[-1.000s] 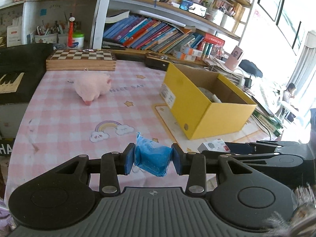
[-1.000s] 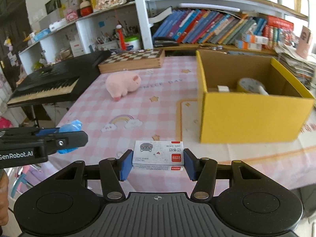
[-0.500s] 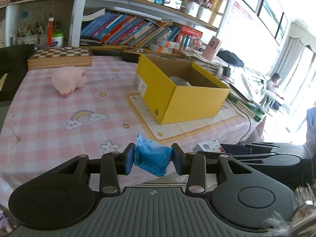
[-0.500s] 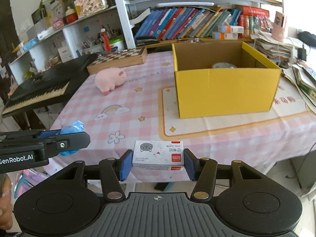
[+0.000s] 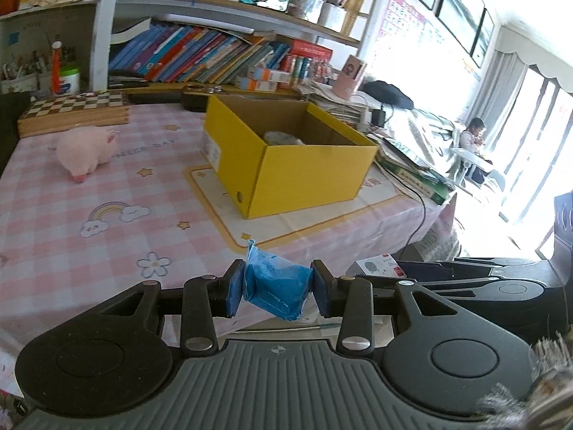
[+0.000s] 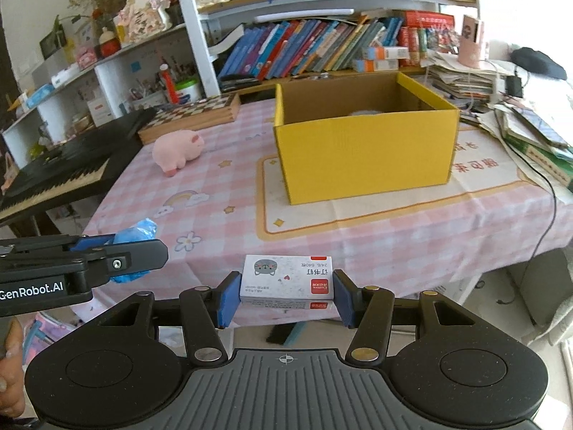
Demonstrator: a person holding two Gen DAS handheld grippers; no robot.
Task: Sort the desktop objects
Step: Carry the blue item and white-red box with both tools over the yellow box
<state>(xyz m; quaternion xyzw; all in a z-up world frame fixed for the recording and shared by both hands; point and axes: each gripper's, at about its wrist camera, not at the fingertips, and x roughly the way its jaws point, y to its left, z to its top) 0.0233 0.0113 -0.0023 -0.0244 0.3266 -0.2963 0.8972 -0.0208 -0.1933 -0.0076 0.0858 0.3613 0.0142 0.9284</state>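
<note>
My left gripper [image 5: 275, 288] is shut on a crumpled blue packet [image 5: 275, 286], held off the table's near edge. The packet [image 6: 138, 231] also shows in the right wrist view beside the left gripper's arm. My right gripper [image 6: 286, 294] is shut on a small white box of staples [image 6: 288, 281] with a grey cat print and red label; that box [image 5: 378, 267] peeks out at the right of the left wrist view. An open yellow cardboard box [image 5: 286, 165] stands on the pink checked tablecloth [image 5: 107, 236], with a pale round thing inside. A pink plush pig [image 5: 86, 150] lies at the left.
A wooden chessboard case [image 6: 193, 114] lies at the table's back, a black keyboard [image 6: 57, 172] to the left. Bookshelves [image 6: 322, 53] line the wall behind. Stacked papers and books [image 6: 519, 125] crowd the right edge, with a black cable [image 6: 548, 208] hanging down. A person sits far right by the window.
Both grippers have drawn back from the table and swung, so the yellow box now sits further off and more centred. Each still holds its object as before.
</note>
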